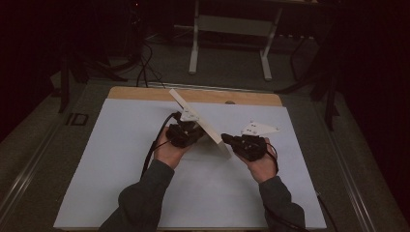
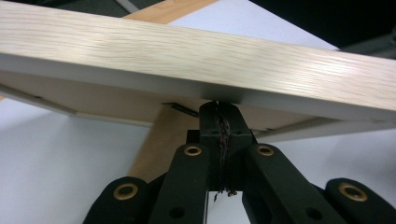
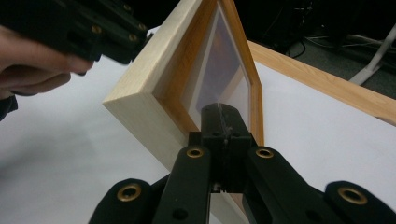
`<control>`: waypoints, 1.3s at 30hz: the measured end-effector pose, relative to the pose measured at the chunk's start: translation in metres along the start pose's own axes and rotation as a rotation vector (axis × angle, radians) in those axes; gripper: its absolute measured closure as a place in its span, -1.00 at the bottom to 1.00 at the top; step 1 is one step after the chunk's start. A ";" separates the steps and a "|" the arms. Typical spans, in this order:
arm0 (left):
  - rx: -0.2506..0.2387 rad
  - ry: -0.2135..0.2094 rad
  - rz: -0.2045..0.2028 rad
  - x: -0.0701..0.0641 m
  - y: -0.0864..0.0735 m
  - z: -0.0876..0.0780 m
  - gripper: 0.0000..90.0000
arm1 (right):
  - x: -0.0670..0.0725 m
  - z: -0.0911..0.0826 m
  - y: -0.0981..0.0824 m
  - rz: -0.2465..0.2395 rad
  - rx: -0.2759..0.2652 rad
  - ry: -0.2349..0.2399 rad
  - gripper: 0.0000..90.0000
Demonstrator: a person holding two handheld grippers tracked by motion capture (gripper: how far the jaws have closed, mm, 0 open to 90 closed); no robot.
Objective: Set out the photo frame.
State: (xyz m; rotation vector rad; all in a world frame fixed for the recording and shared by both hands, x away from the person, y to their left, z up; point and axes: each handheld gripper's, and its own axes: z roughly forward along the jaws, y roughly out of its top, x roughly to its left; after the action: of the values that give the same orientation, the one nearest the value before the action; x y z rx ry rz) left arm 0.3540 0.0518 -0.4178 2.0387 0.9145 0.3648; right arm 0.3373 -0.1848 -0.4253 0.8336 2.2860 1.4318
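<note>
Both pairs of jaws are pressed fully together, with nothing caught between them in either gripper view. The left gripper [image 2: 219,109] has its closed tips up against the underside of the pale oak-grained wooden picture frame [image 2: 196,60], right where the grey edge strip meets the backing; whether the tips actually bear on the wood or just sit beside it, I cannot tell from here. The right gripper [image 3: 223,114] points its closed tips at the front of the frame, against or just in front of the light mat behind the glazing.

From the high view, the frame [image 1: 200,121] stands tilted on one edge near the middle of the white sheet [image 1: 106,164] covering the wooden table [image 1: 145,93]. Its far end points toward eleven o'clock and its near corner toward five o'clock. The left gripper [image 1: 191,133] sits at the frame's eight o'clock side, close in against it, held in the person's left hand [image 1: 167,150]. The right gripper [image 1: 227,140] sits at four o'clock of the frame's near corner, in the right hand [image 1: 263,162], with its grey three-cornered plate on top. Dark sleeves come in from six o'clock. At twelve o'clock, beyond the table, stand the white legs of a desk frame [image 1: 232,43] on the dim floor.
</note>
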 end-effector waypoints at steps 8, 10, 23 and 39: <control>0.000 -0.011 0.000 -0.002 0.000 0.001 1.00 | 0.001 -0.002 0.002 -0.006 0.003 0.012 1.00; 0.001 -0.013 0.002 -0.001 0.000 0.001 1.00 | 0.001 -0.002 0.003 -0.009 0.005 0.012 1.00; 0.004 -0.045 -0.021 0.008 0.000 0.001 1.00 | 0.010 0.006 0.007 -0.051 0.021 0.049 1.00; -0.008 -0.078 -0.010 0.015 0.000 0.002 1.00 | 0.019 0.014 0.012 -0.077 0.027 0.089 1.00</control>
State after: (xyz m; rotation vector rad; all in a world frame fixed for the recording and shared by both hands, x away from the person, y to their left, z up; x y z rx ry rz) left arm 0.3654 0.0614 -0.4204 2.0255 0.8744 0.2809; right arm 0.3335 -0.1591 -0.4205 0.6944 2.3806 1.4350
